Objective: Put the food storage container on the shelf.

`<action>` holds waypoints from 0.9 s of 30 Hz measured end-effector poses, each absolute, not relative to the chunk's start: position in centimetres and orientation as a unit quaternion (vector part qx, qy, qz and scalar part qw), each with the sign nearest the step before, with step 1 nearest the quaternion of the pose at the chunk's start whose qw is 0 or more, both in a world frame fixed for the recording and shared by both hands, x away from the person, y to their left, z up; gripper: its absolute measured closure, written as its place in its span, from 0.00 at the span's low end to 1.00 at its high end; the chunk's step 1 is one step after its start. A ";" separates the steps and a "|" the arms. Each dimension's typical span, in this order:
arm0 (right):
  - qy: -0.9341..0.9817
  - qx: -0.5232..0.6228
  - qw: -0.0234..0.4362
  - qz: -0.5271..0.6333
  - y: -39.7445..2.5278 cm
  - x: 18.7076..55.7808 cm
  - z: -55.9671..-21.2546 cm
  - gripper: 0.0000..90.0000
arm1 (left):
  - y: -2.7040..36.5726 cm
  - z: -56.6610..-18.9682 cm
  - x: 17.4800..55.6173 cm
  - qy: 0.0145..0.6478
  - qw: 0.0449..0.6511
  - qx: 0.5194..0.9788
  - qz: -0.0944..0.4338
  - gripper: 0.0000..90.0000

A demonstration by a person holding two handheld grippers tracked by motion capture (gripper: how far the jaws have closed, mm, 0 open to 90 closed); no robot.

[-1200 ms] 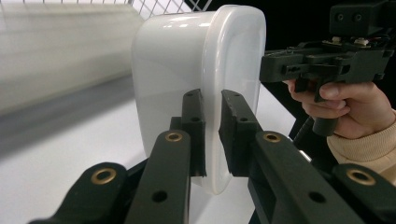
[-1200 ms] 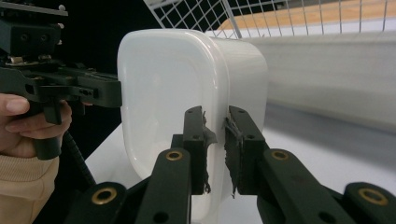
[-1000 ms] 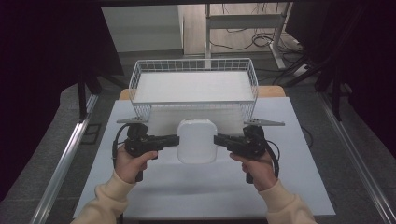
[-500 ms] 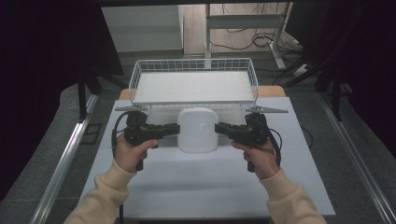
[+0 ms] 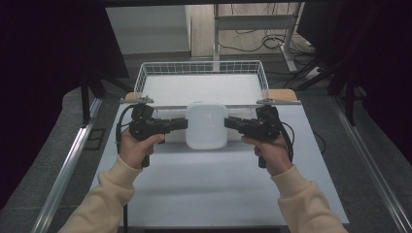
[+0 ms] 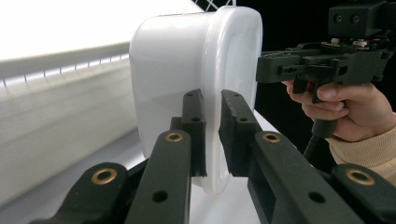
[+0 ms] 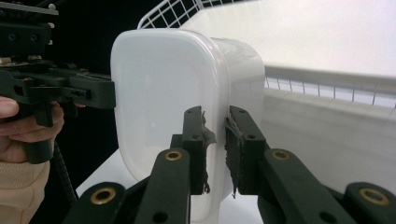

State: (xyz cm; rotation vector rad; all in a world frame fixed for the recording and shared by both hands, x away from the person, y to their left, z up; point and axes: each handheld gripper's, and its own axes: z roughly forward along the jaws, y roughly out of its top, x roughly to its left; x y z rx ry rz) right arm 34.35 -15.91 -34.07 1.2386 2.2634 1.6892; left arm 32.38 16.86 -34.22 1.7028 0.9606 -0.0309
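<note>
One white container (image 5: 206, 125) is held above the white table (image 5: 214, 184), just in front of the single wire basket (image 5: 201, 68). Two grippers hold it from opposite sides: the left gripper (image 5: 183, 124) clamps the rim on its left edge, and the right gripper (image 5: 228, 123) clamps the rim on its right edge. Each pair of jaws is closed on that rim, with the container between the two.

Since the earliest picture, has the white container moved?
Yes. The white container has moved away from the person, toward the wire basket, now meeting its near rim.
</note>
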 end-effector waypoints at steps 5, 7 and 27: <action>0.735 0.396 0.034 0.549 -15.7 35.3 -32.6 0.87 | 17.1 -32.9 33.2 0.406 0.564 0.719 -0.007 0.90; 0.736 0.394 0.035 0.549 -15.6 35.7 -32.0 0.87 | 17.2 -32.1 33.6 0.405 0.567 0.717 -0.003 0.90; 0.738 0.399 0.029 0.544 -14.1 42.6 -27.6 0.87 | 18.7 -28.5 40.3 0.409 0.571 0.711 -0.017 0.90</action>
